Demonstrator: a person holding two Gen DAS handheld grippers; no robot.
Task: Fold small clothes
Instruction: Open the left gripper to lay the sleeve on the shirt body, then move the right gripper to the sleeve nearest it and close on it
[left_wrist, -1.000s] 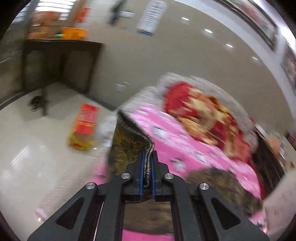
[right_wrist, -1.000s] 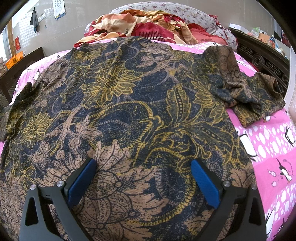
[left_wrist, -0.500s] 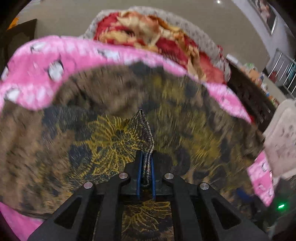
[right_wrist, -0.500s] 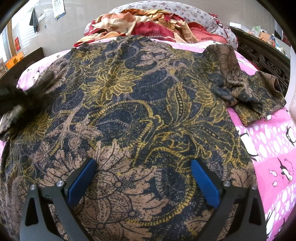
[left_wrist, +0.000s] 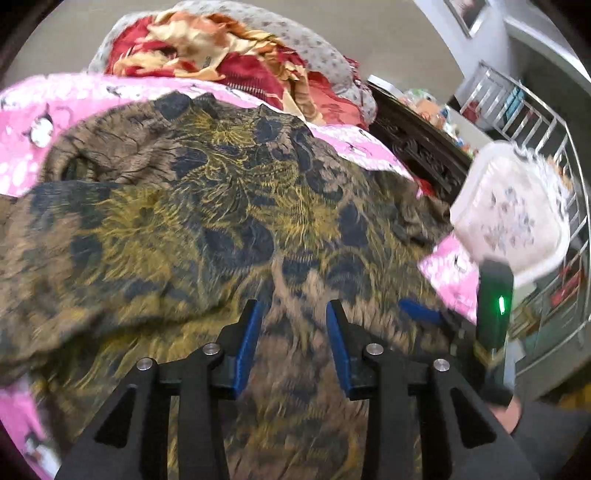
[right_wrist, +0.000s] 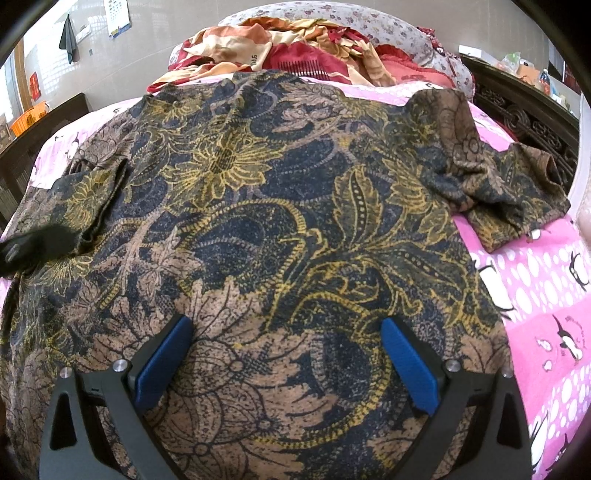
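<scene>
A floral shirt (right_wrist: 280, 206) in dark blue, brown and yellow lies spread flat on the pink penguin bedsheet (right_wrist: 535, 295). Its left sleeve (right_wrist: 96, 192) is folded inward onto the body; its right sleeve (right_wrist: 502, 192) lies spread out on the sheet. My left gripper (left_wrist: 295, 325) hovers low over the shirt (left_wrist: 221, 206) near that folded sleeve. Its jaws are opening, with nothing pinched between them. It shows as a dark blur (right_wrist: 33, 243) in the right wrist view. My right gripper (right_wrist: 286, 328) stands wide open over the shirt's lower hem, holding nothing.
A red and orange quilt (right_wrist: 295, 44) and a flowered pillow (right_wrist: 388, 26) are heaped at the head of the bed. A dark carved bed frame (right_wrist: 528, 114) runs along the right. A white flowered sleeve (left_wrist: 509, 214) and metal railing (left_wrist: 535, 122) are at the right.
My left gripper swung in from beside the bed with the sleeve pinched, came down over the shirt and let it go; its jaws have parted. The right gripper stayed still.
</scene>
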